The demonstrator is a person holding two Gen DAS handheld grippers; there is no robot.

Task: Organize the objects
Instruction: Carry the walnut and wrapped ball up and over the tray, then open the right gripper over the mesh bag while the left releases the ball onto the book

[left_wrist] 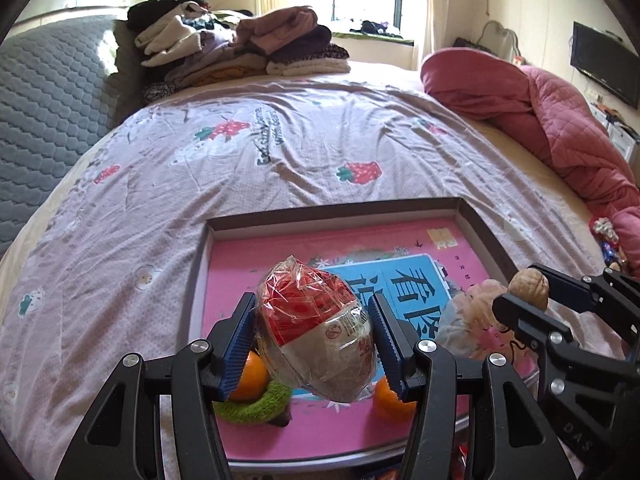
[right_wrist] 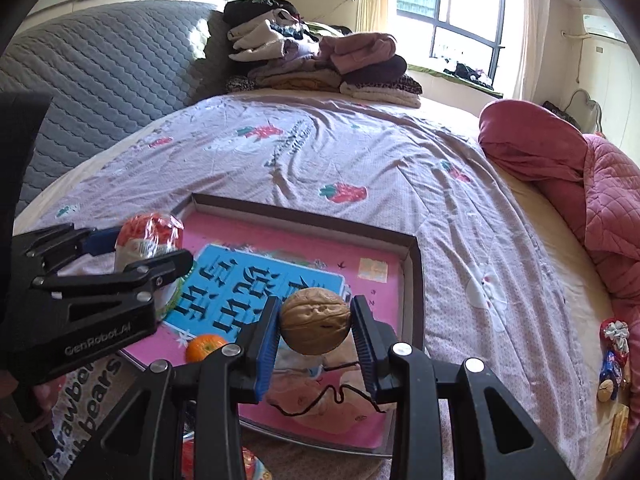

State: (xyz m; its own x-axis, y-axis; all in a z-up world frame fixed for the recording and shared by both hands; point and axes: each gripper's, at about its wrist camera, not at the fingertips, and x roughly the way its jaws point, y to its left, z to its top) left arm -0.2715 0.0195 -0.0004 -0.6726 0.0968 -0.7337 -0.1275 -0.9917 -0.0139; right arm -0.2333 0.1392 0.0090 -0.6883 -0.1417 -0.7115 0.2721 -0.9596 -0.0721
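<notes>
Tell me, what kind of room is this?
Most likely a bedroom. There is a big bed with a strawberry-print sheet, a pile of folded clothes near its head, and a rumpled pink quilt lying along one side.

— How does the left gripper (left_wrist: 314, 344) stand?
— Angled downward, its blue-padded fingers (left_wrist: 240, 346) spread fairly wide and pressed on either side of a cellophane-wrapped snack (left_wrist: 320, 328).
— And the right gripper (right_wrist: 316, 334)?
— Also tilted downward, just to the right of the left one. Its jaws are narrower, with the pads (right_wrist: 266, 344) clamped on a walnut (right_wrist: 315, 320).
— Any of the person showing?
— Only a fingertip (right_wrist: 42, 394) under the left gripper's body, in the right wrist view.
</notes>
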